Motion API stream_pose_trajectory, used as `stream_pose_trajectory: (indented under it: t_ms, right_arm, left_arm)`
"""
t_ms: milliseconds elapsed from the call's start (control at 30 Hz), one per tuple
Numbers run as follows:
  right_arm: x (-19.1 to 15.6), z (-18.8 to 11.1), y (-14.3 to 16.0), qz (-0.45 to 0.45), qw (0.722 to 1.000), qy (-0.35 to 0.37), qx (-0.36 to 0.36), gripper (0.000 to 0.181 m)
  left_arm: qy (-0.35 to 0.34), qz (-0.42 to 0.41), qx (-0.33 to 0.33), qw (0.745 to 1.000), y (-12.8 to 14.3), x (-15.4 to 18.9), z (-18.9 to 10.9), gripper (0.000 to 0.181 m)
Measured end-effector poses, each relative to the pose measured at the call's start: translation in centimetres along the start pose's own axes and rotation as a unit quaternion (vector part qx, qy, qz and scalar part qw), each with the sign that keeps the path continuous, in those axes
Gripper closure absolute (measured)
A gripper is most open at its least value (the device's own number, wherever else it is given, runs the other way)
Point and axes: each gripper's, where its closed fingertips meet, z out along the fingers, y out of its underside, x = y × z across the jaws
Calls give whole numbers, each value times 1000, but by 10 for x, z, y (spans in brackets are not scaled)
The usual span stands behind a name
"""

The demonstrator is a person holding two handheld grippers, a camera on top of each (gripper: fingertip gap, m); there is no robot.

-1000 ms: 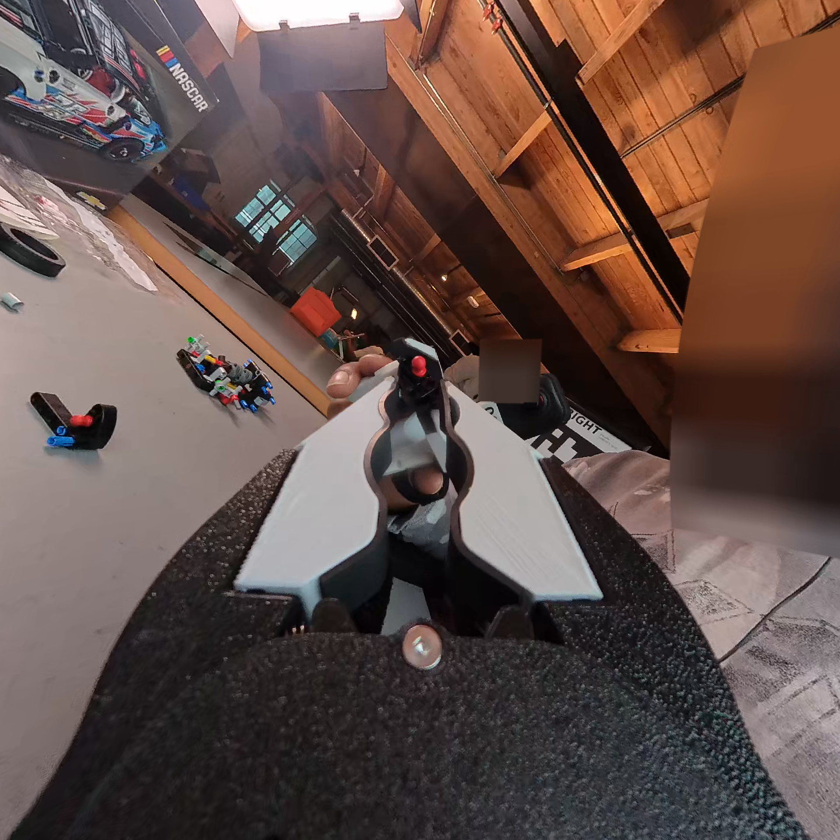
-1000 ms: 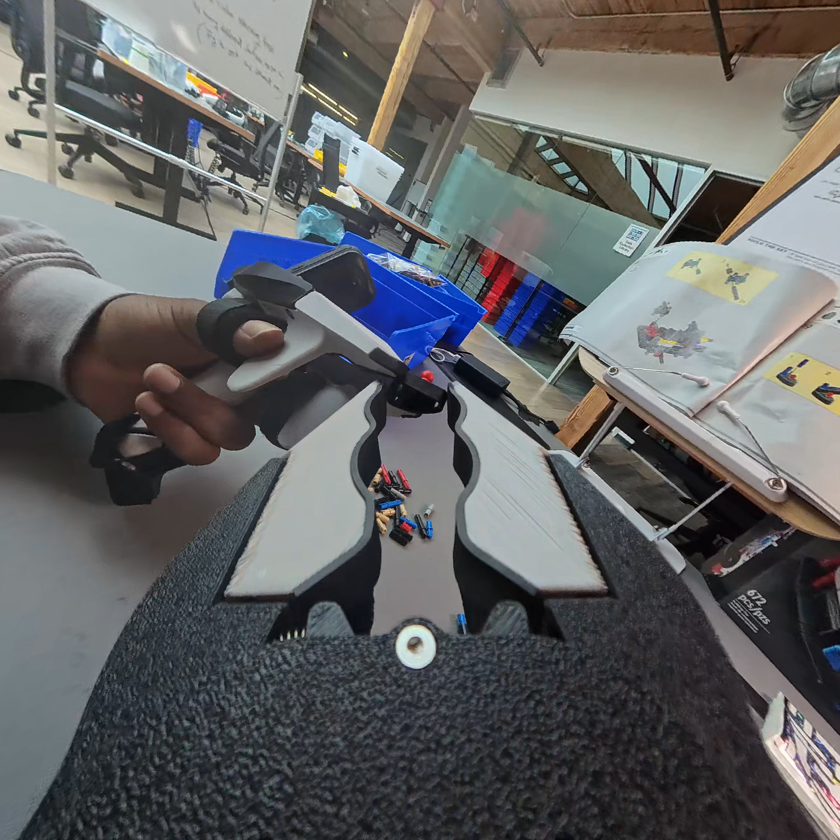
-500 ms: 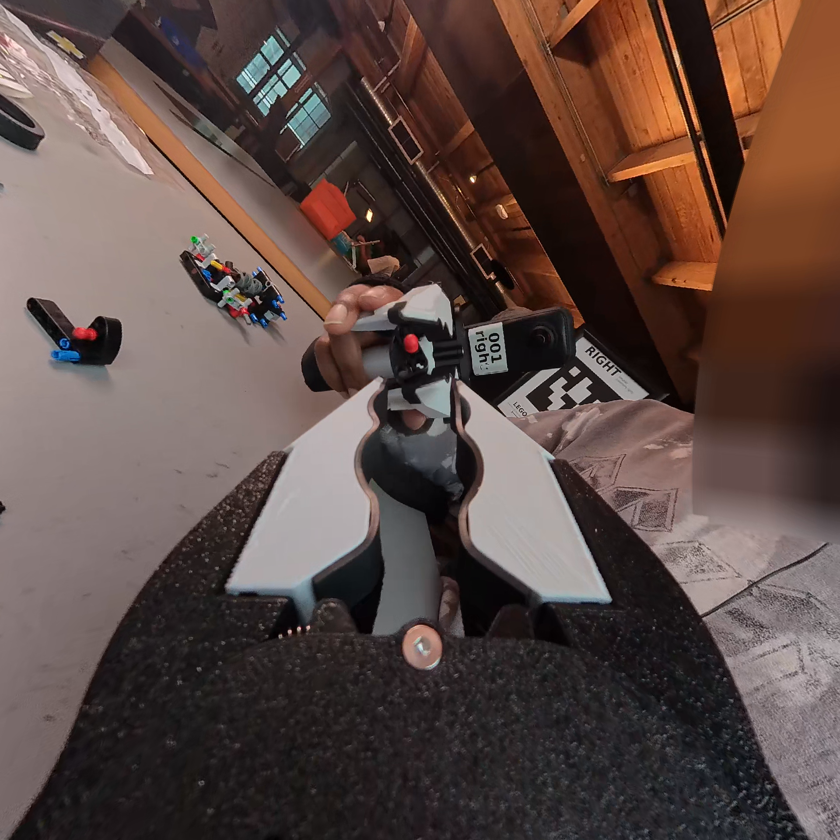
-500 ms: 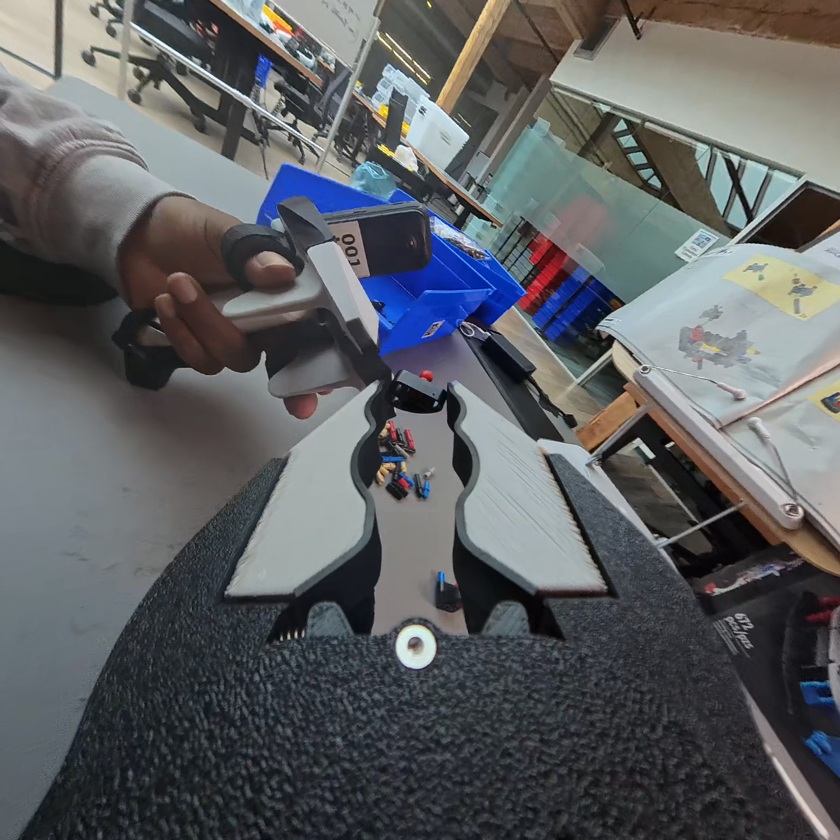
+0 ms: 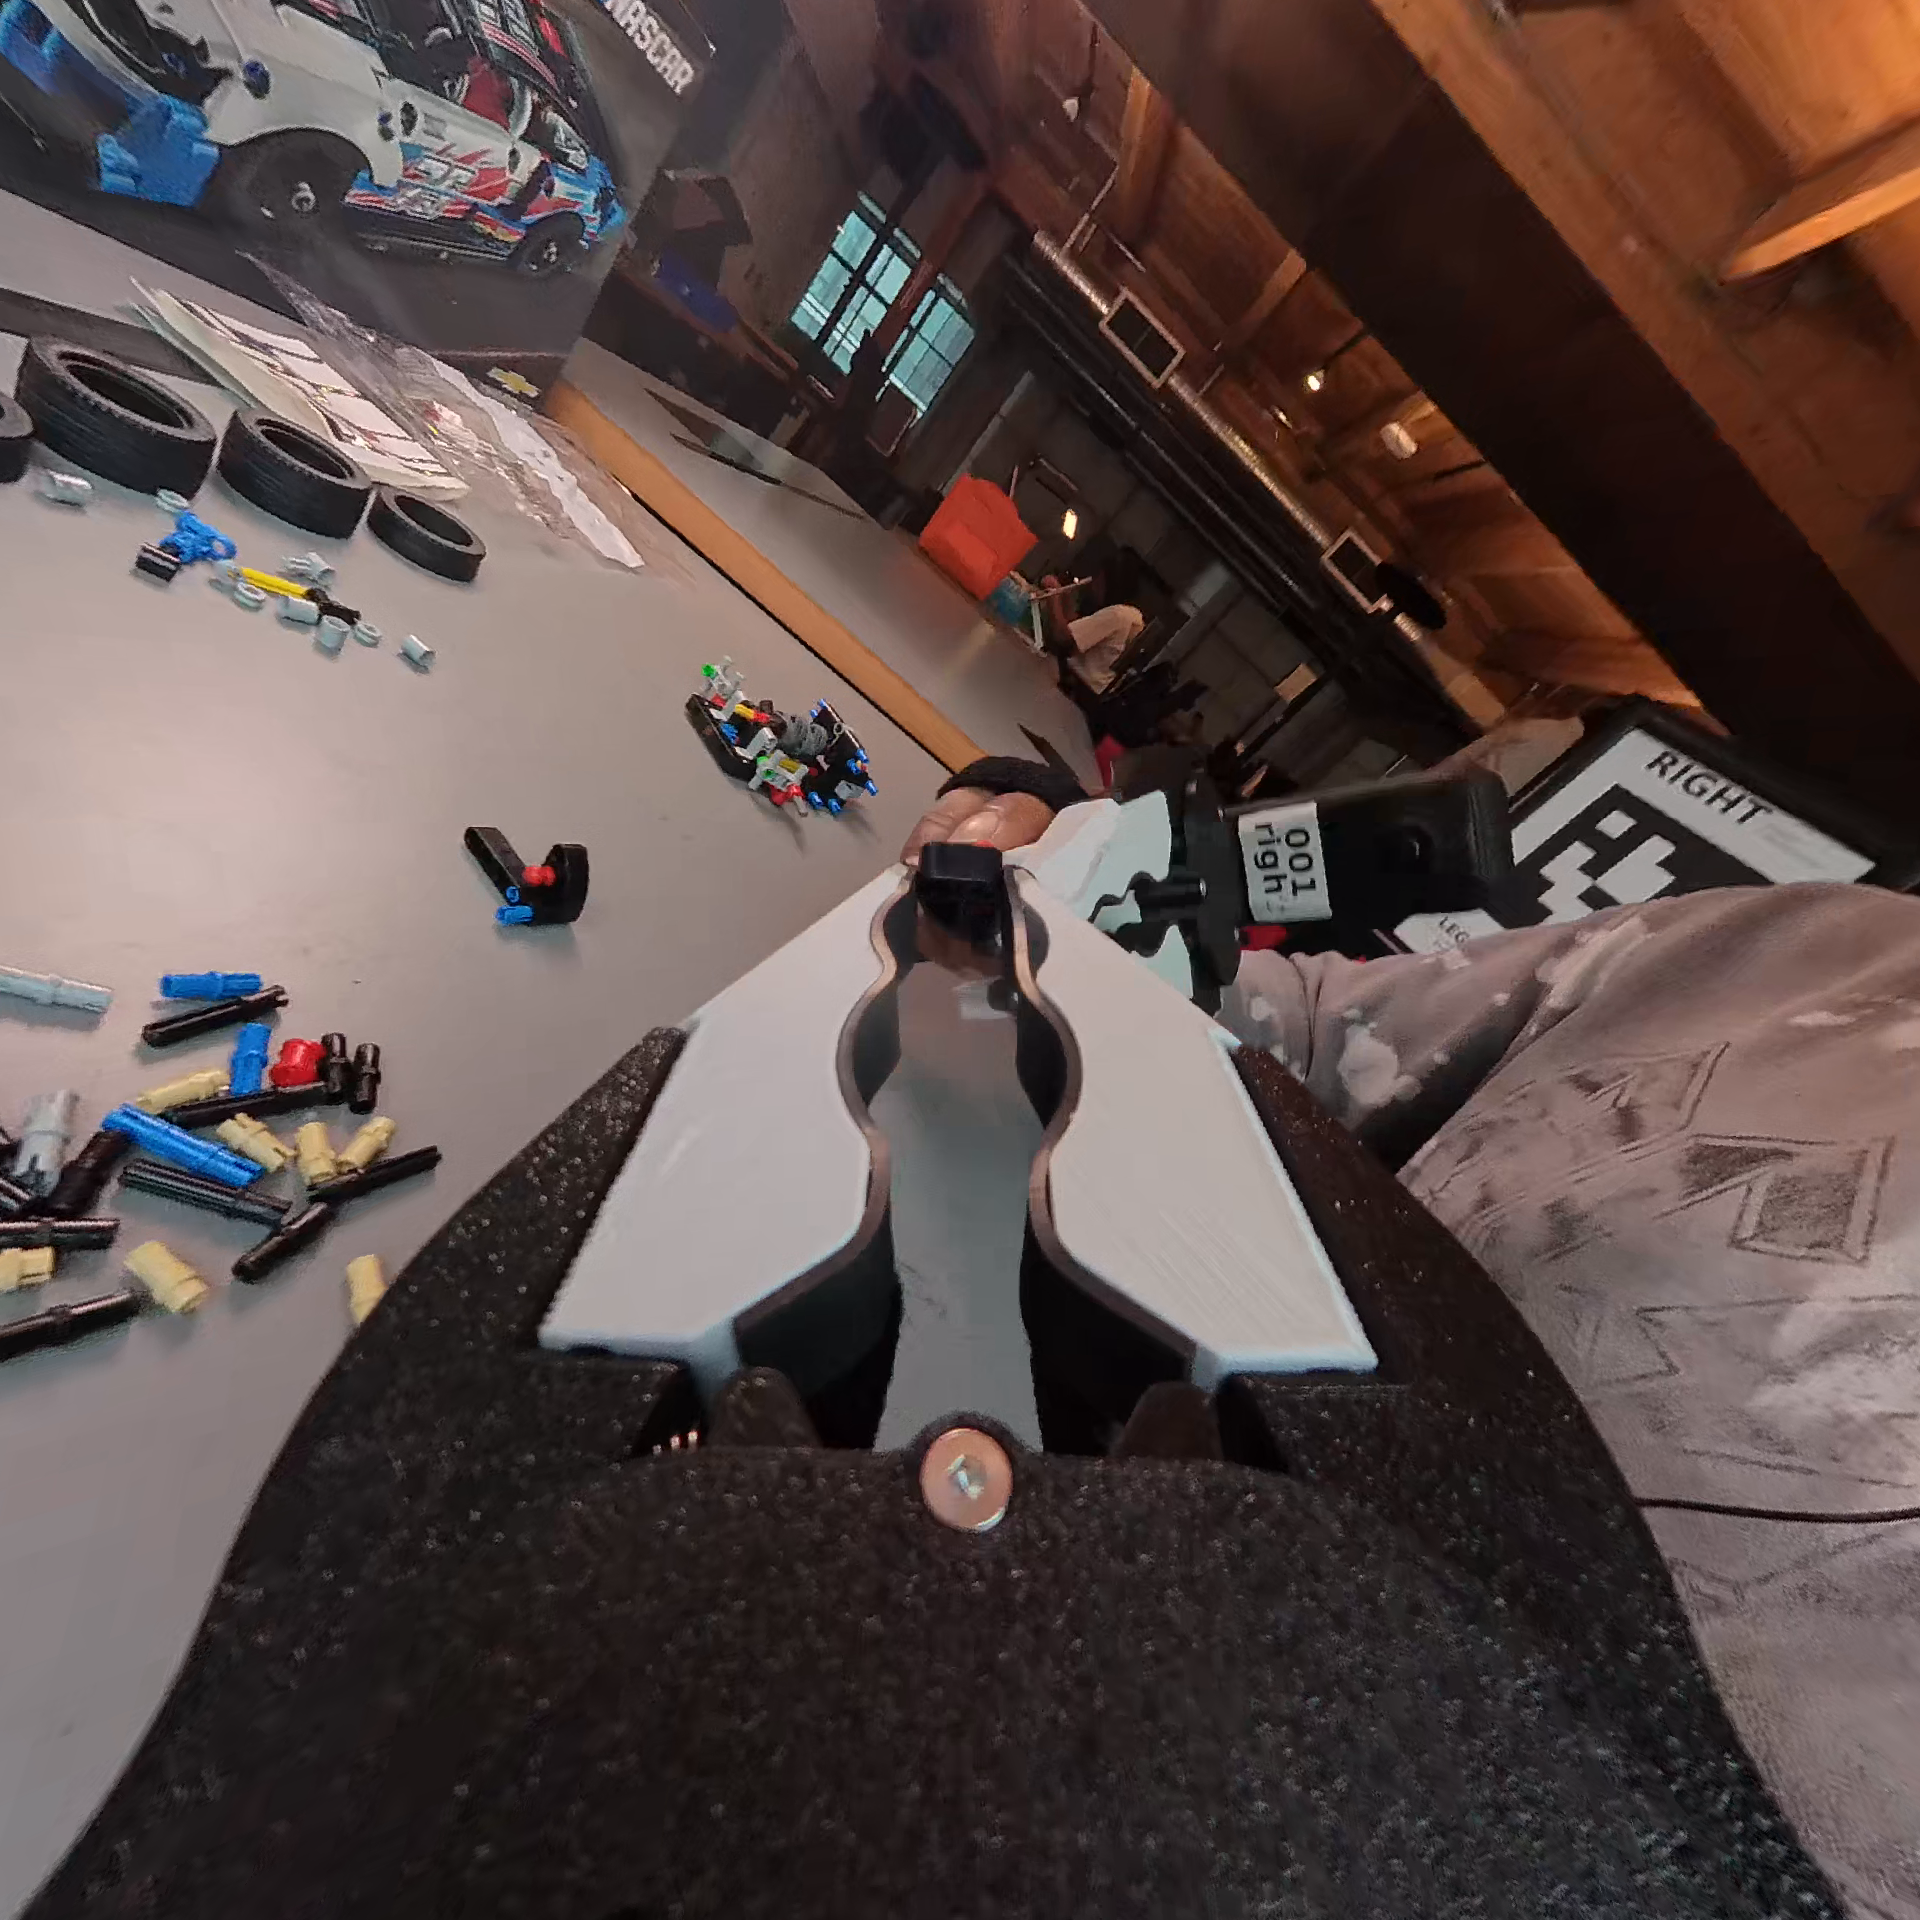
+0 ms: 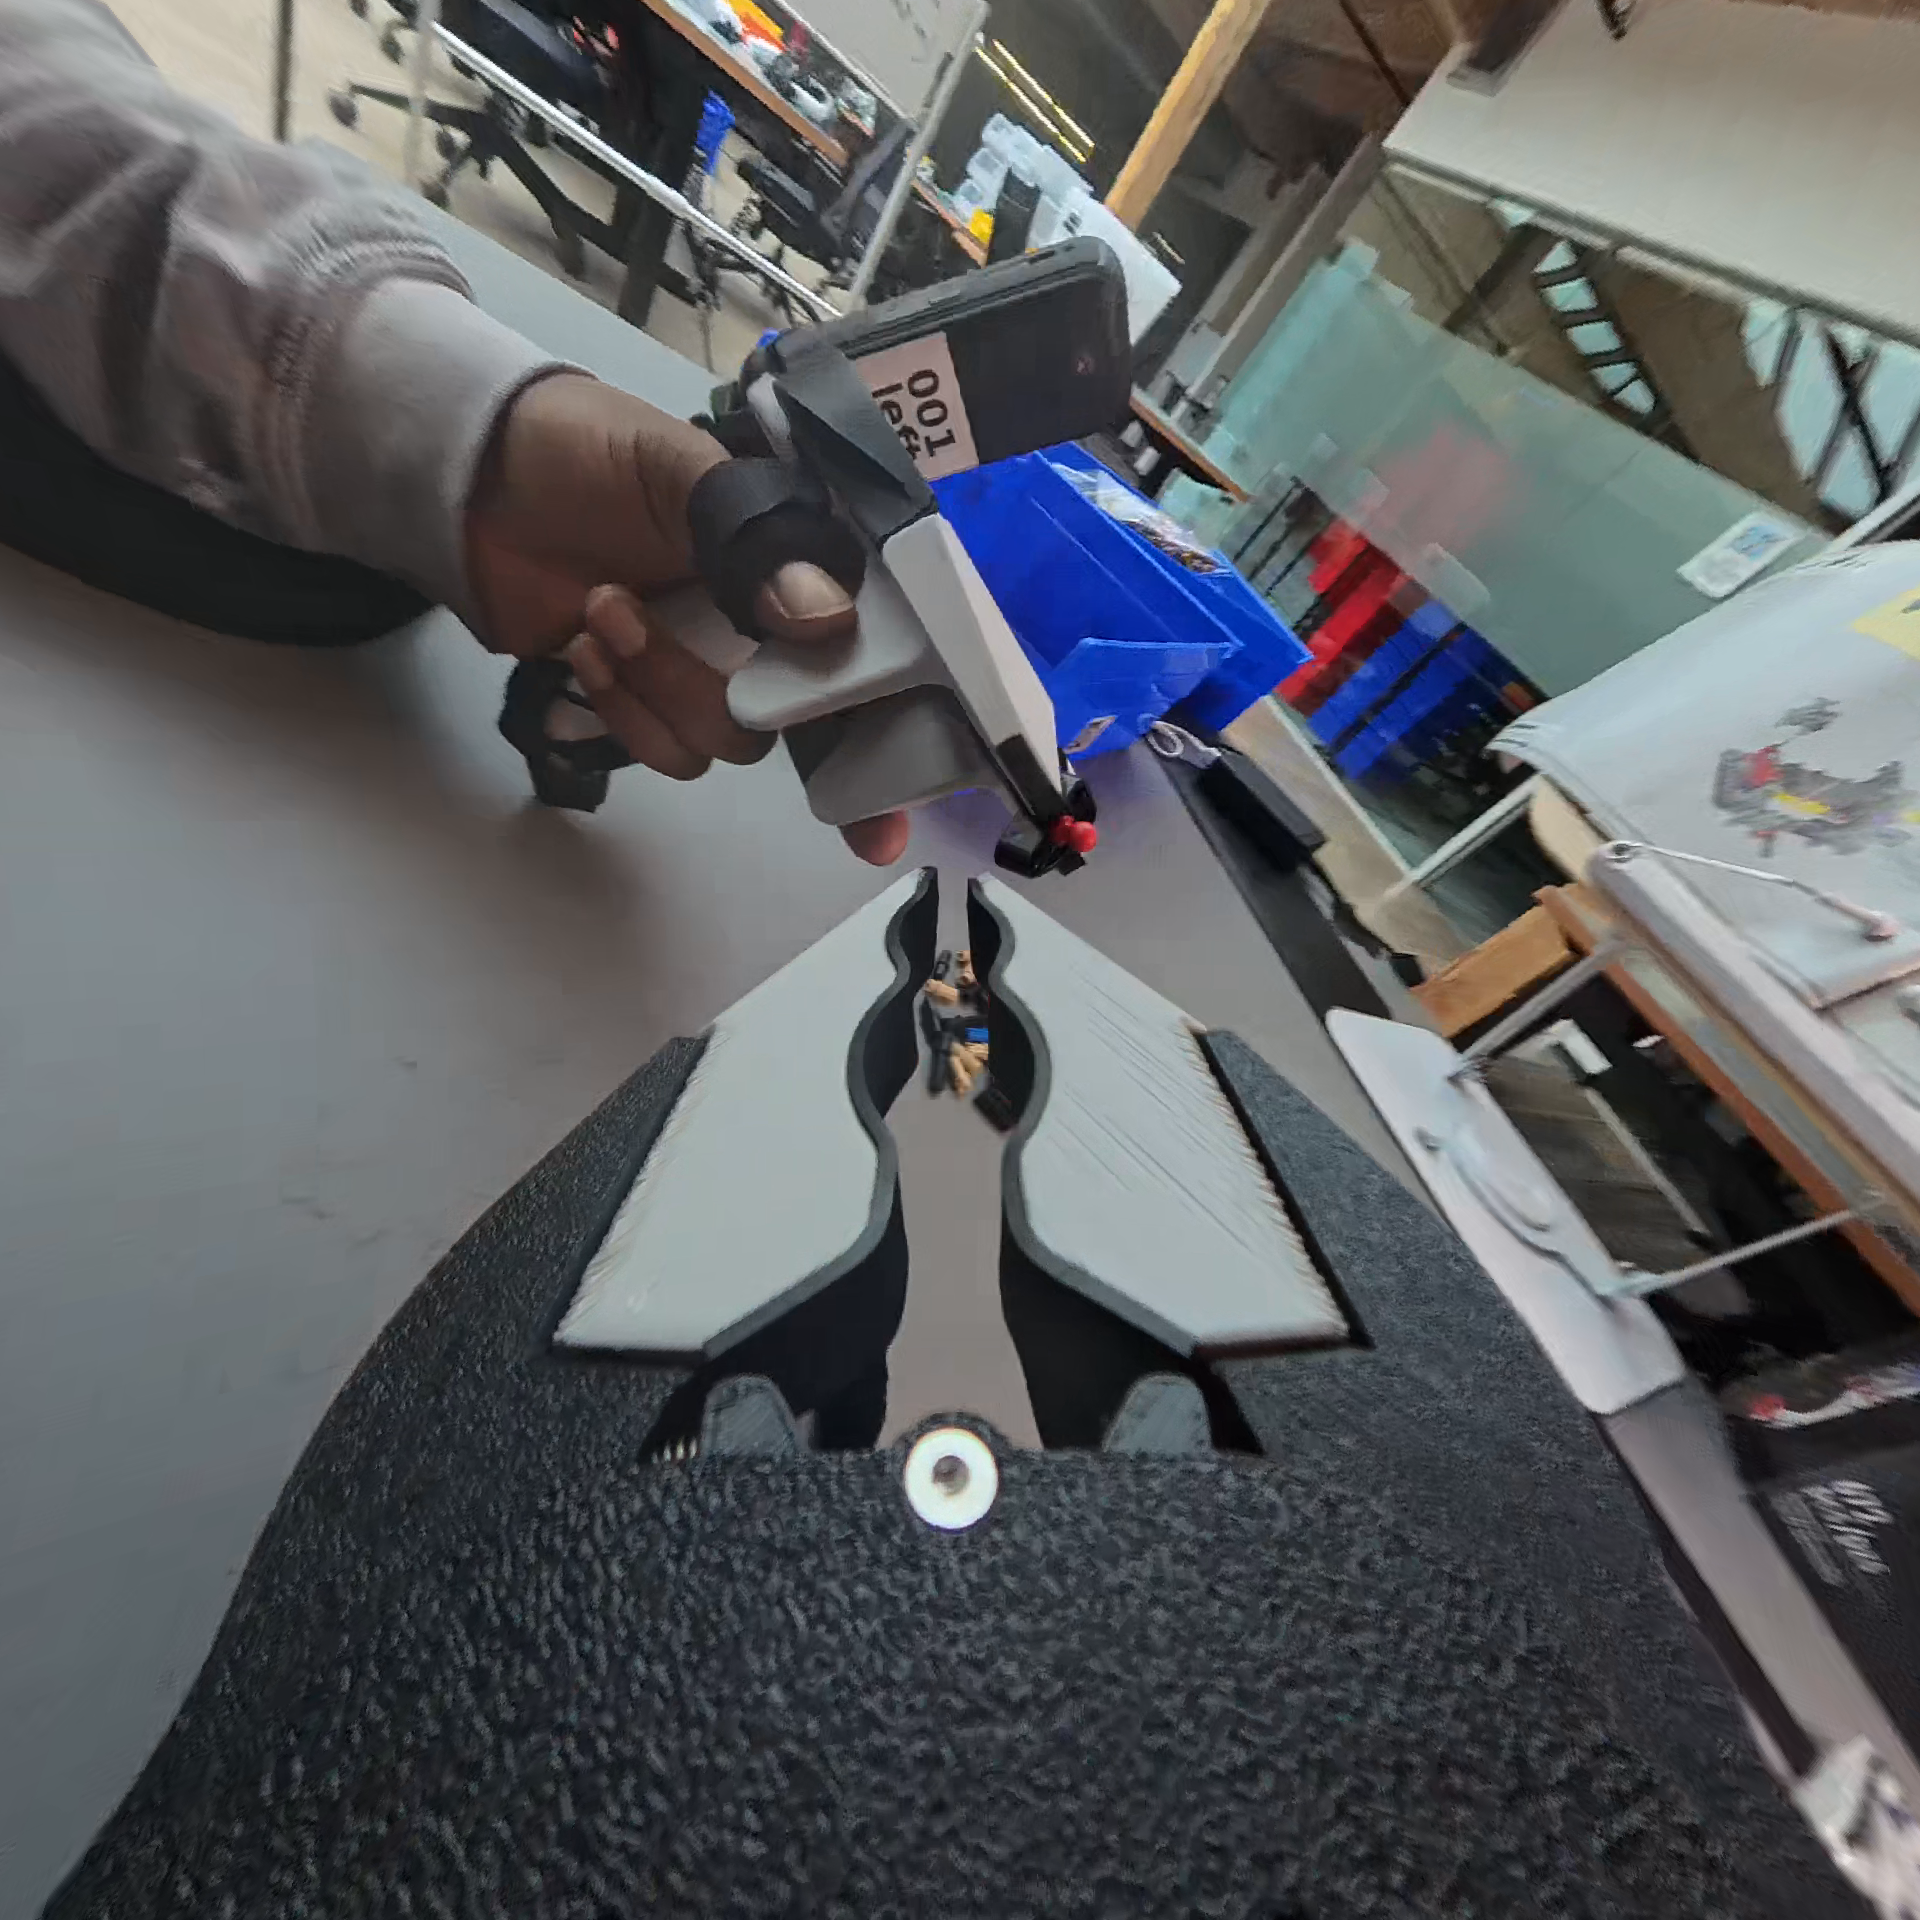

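Left wrist view: left gripper (image 5: 961, 902) clamped on a small black piece (image 5: 958, 900) with a red pin (image 6: 1075, 832), held above the grey table (image 5: 312, 810); right gripper (image 6: 951, 896) nearly closed, empty; loose pins (image 5: 197, 1132) unassembled.

- A wooden plank ceiling (image 5: 1558, 156) with beams runs overhead.
- Paned windows (image 5: 883, 312) glow at the far end of the dim hall.
- A grey tabletop (image 6: 260, 883) fills the foreground.
- Frosted glass partitions (image 6: 1455, 499) stand behind desks (image 6: 665, 125) and office chairs (image 6: 457, 135).
- A timber post (image 6: 1184, 104) rises by a white wall (image 6: 1662, 94).
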Motion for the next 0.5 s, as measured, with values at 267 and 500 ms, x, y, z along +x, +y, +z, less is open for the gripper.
stream_pose_trajectory:
  t_ms: [267,500]
  right_arm:
    - [7,-15,-9,137,986,-95,17,171]
    - [-16,-20,-12,120,980,-159,10,174]
  left_arm:
    - [-7,126,-74,989,16,15,3,166]
    - [22,167,-124,978,35,32,7,166]
